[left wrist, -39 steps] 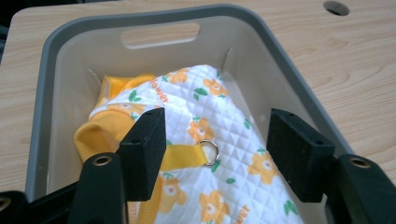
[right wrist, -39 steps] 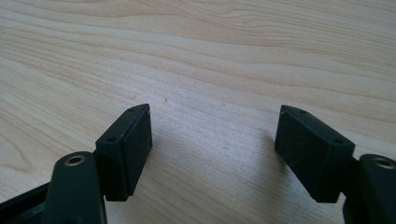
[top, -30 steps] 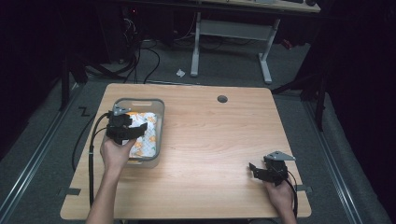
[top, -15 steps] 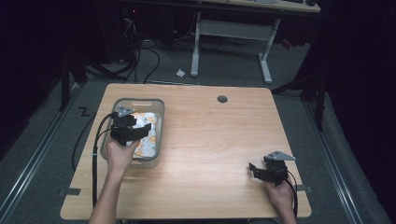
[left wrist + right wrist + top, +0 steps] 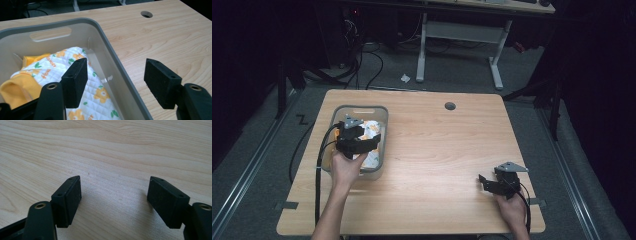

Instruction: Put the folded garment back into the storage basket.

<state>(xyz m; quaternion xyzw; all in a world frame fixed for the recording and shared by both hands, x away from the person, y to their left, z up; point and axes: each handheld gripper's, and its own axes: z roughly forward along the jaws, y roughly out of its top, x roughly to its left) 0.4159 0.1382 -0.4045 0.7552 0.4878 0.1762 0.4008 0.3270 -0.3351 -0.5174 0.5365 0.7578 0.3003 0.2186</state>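
A grey plastic bin (image 5: 337, 111) stands on the left part of the wooden table and holds a white quilted cloth (image 5: 371, 129) with orange flowers and yellow parts. My left gripper (image 5: 374, 142) hangs open over the bin's right side. In the left gripper view its jaws (image 5: 120, 72) straddle the bin's wall (image 5: 107, 45): one jaw is above the cloth (image 5: 100, 95), the other above bare table, and nothing is between them. My right gripper (image 5: 484, 181) rests low near the table's front right, open over bare wood (image 5: 113, 192).
A round cable hole (image 5: 450, 106) sits near the table's far edge, also seen from the left gripper (image 5: 146, 14). Bare wood (image 5: 437, 150) spreads between the bin and the right gripper. Beyond the table stand a white-legged desk (image 5: 422, 50) and floor cables (image 5: 362, 65).
My left gripper has shifted a little to the right over the bin, toward its right wall. The right gripper has stayed where it was.
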